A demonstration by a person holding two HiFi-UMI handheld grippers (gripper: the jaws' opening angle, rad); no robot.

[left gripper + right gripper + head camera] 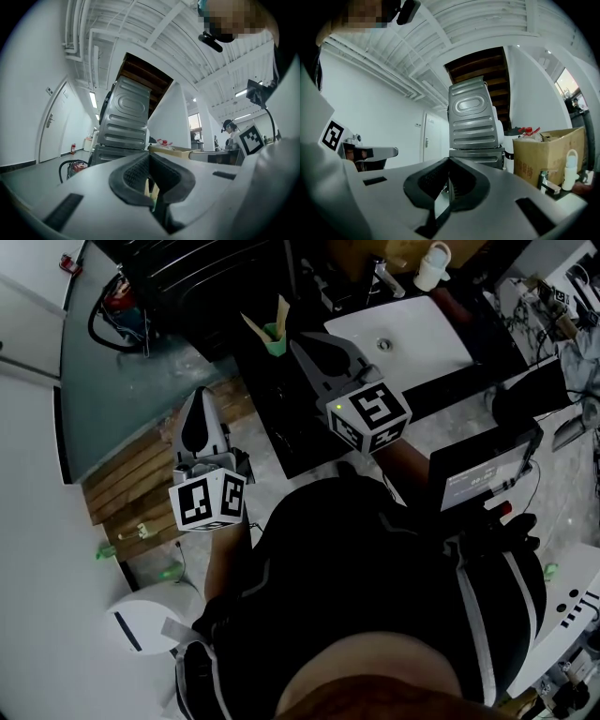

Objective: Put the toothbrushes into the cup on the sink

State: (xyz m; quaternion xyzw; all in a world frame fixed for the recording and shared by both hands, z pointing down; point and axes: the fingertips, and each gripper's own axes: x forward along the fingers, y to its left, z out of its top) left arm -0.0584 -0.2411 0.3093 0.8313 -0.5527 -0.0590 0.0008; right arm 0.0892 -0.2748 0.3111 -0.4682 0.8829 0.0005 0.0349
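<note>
Toothbrushes (267,320), two pale, slim handles, stand splayed in a small green cup (273,341) on the dark table (281,418) just left of the white, glossy sink (412,334), so the task looks done. Both tongs are empty with jaws pressed together: the left tongs (199,399) hang well back over the floor, while the right tongs (307,348) hover near the cup. That nearness is the risk. The cup looks light and narrow and the leaning brushes probably make it top-heavy, so a careless swing of the right tongs could tip it and scatter the brushes onto the smooth tabletop. The jaw pads are black and ribbed inside grey, matte plastic shells.
</note>
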